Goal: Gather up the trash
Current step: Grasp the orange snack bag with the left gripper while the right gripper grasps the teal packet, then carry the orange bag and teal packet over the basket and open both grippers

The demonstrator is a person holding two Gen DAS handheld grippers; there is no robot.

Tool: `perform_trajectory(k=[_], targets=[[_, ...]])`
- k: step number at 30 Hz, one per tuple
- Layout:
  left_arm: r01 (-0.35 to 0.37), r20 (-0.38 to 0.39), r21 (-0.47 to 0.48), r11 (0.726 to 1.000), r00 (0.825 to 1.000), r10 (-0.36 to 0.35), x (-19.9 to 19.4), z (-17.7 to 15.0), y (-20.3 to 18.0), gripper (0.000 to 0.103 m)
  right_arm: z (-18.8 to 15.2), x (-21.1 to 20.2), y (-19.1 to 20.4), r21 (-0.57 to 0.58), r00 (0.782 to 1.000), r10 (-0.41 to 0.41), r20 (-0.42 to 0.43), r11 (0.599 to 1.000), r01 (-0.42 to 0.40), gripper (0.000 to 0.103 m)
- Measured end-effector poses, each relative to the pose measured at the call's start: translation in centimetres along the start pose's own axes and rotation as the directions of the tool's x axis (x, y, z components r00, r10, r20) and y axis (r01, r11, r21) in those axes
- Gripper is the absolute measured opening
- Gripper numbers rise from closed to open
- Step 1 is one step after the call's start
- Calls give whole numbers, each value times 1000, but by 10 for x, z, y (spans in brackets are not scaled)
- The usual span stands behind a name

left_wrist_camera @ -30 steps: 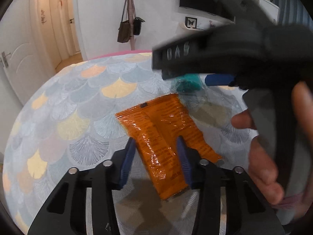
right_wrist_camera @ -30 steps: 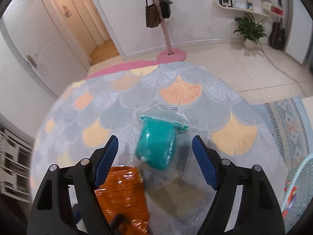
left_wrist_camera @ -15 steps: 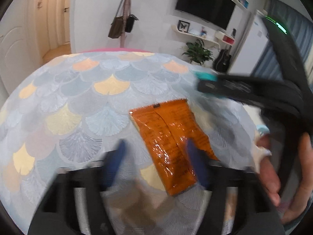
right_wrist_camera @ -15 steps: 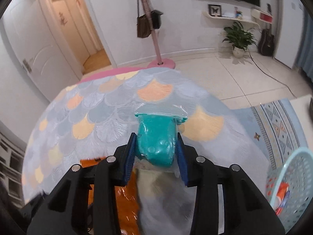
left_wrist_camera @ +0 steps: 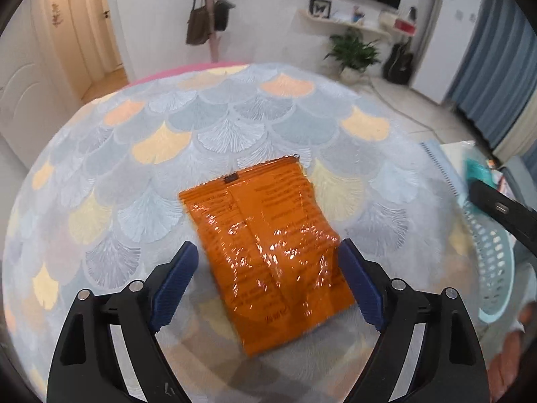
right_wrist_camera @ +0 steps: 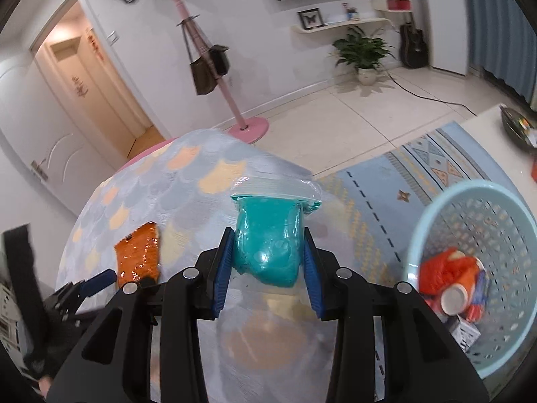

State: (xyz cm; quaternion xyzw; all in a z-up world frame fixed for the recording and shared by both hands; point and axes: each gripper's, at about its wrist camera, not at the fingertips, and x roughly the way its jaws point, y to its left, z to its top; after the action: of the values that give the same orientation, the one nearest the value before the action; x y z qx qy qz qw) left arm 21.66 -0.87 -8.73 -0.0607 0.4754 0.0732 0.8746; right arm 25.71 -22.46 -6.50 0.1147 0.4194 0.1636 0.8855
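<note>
Even, soft indoor light in both views; warm glow in the doorway (right_wrist_camera: 100,100) at ten o'clock; glare speckles the orange wrapper (left_wrist_camera: 268,245); fisheye bending and dark vignette at every rim; motion blur at three o'clock, left view; faint shadows on the counter (left_wrist_camera: 167,154).

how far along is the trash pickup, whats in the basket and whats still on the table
Done: the light blue basket already holds some trash, including a red wrapper and a small round container.
In hand: the right gripper is shut on the teal bag, lifted off the table.
Left: the orange packet lies on the table, with the left gripper open around it, jaws not closed.
</note>
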Motion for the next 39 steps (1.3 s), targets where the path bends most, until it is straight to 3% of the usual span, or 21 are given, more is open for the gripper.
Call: perform_trajectory(k=[2,5,6,9,13,19,24,27,32,35,39], targets=[[-25,-1,15,1000,1000,25,3,3,-2,84,-3,-9,-10,10,1000,-4,12,1000,4,35],[-14,9,24,1000,1000,14,2,6,1,70,-8,-22,-22,22,1000,-2,24,1000,2,35],[-10,14,22,1000,1000,9,0,6,4,58,-10,-24,-26,30,1000,16,22,999,-17,35],[72,12,-3,997,997,-72,-4,9,15,36,-15,-32,-31,37,999,30,30,999,-31,35],[123,18,-23,992,992,-123,-8,7,23,22,-23,-42,-37,48,998,35,42,998,-37,36],[175,84,21,984,981,-176,-32,-1,8,20,-25,-67,-46,53,995,-15,95,999,10,35],[240,155,104,965,955,-254,-64,4,-26,20,-26,-98,-65,82,986,-66,155,995,54,35],[305,178,175,936,926,-334,-82,5,-57,20,-29,-114,-83,119,976,-125,177,987,105,35],[356,172,294,887,893,-415,-96,3,-120,20,-37,-130,-125,224,964,-199,176,962,158,35],[389,147,372,843,872,-467,-99,-3,-161,20,-43,-134,-151,283,958,-239,157,940,188,35],[433,75,423,796,859,-507,-85,-13,-210,20,-53,-128,-181,346,957,-272,97,911,224,36]])
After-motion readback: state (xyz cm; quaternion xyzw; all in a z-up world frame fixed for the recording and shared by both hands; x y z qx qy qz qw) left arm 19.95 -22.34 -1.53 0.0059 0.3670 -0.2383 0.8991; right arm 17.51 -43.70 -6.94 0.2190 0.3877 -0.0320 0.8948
